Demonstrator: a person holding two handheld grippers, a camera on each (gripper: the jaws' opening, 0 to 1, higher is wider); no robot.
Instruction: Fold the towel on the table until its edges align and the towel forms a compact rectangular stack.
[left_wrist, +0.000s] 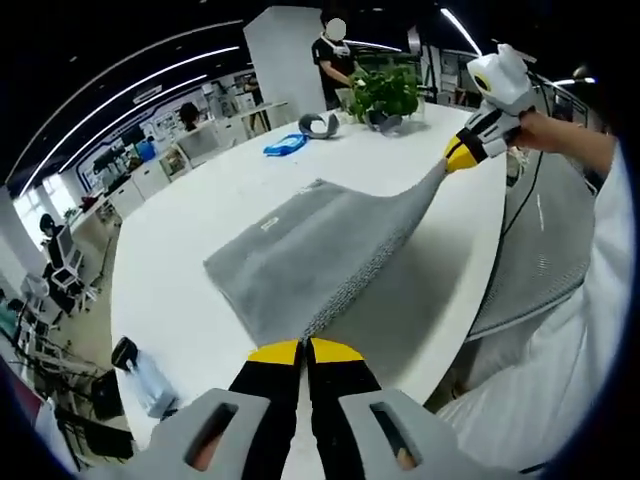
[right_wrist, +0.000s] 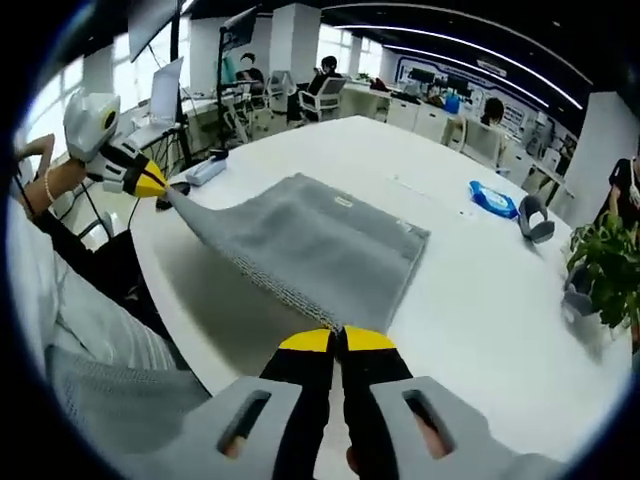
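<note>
Left gripper view: both yellow-tipped grippers (left_wrist: 305, 352) (right_wrist: 340, 342) are clamped on corners of the grey rectangular cloth towel (left_wrist: 310, 245), so the lifted edge should be kept taut and carried level over to the far edge on the white table (left_wrist: 200, 300)

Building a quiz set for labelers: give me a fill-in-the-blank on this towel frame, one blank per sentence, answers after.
1. Each gripper, left gripper and right gripper, is shut on a corner of the ____ fabric towel.
2. The towel's near edge is lifted off the white ____.
3. Past the towel lies a flat blue packet, and beyond it stands a leafy ____ potted plant.

Answers: grey; table; green
</note>
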